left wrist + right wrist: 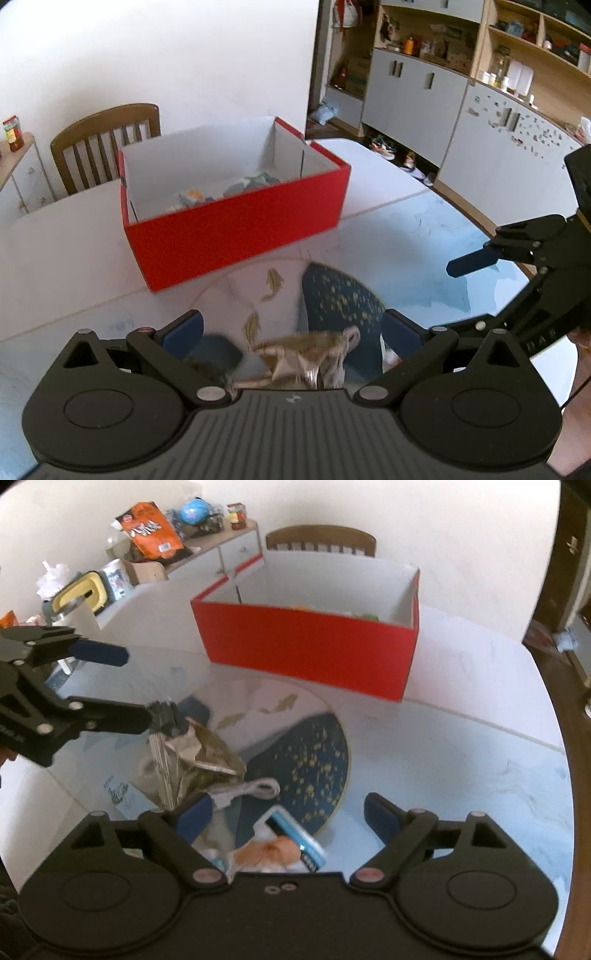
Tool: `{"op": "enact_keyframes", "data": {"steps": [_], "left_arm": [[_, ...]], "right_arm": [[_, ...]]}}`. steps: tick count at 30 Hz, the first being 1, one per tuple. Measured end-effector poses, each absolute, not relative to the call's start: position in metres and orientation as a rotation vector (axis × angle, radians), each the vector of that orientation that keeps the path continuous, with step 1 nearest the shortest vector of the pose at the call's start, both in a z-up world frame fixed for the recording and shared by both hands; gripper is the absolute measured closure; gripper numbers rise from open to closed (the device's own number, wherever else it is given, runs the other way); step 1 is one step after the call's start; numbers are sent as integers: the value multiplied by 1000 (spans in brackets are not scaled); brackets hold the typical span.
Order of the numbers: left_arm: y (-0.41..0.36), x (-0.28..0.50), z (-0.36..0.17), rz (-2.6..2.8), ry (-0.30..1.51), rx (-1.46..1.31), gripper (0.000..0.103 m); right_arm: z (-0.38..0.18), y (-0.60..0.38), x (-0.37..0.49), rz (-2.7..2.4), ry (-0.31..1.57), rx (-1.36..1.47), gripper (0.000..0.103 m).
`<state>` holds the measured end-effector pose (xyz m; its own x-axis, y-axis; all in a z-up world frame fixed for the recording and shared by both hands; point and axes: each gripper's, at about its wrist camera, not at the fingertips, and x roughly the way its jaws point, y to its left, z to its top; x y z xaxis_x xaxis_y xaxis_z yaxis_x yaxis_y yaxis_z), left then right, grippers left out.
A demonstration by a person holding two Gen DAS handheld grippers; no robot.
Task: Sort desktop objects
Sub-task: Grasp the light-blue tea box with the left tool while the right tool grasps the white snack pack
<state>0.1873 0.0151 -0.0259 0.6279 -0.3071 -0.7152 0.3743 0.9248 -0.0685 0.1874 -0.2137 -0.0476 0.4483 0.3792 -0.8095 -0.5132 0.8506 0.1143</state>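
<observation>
A red box (236, 225) with a white inside stands on the table and holds several small items; it also shows in the right wrist view (306, 646). A crumpled silvery-brown wrapper (306, 360) lies between the wide-apart fingers of my left gripper (291, 332); in the right wrist view the wrapper (199, 760) hangs at the left gripper's lower finger (110, 716). My right gripper (288, 814) is open above an orange and blue packet (284, 849). A white looped cord (258, 788) lies beside the wrapper.
A round mat (310, 760) with blue and gold pattern lies under the items. A wooden chair (103, 144) stands behind the box. A side cabinet (207, 557) carries snack bags and jars. Shelving and cupboards (443, 92) stand far right.
</observation>
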Motion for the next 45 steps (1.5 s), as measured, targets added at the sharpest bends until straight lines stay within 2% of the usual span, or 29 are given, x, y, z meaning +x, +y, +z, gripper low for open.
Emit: {"op": "enact_keyframes", "data": {"steps": [31,38,45], "left_arm": [[44,142,-98,-610,876,246,0],[45,139,-104,-603,867,267,1],[47,136,-110,-593,865,286,3]], "right_arm": [[-105,-192,164,149,1125,71,14],[-115,-187,163,69,1131,129,20],[-120,-174,161,38,1130,86,22]]}}
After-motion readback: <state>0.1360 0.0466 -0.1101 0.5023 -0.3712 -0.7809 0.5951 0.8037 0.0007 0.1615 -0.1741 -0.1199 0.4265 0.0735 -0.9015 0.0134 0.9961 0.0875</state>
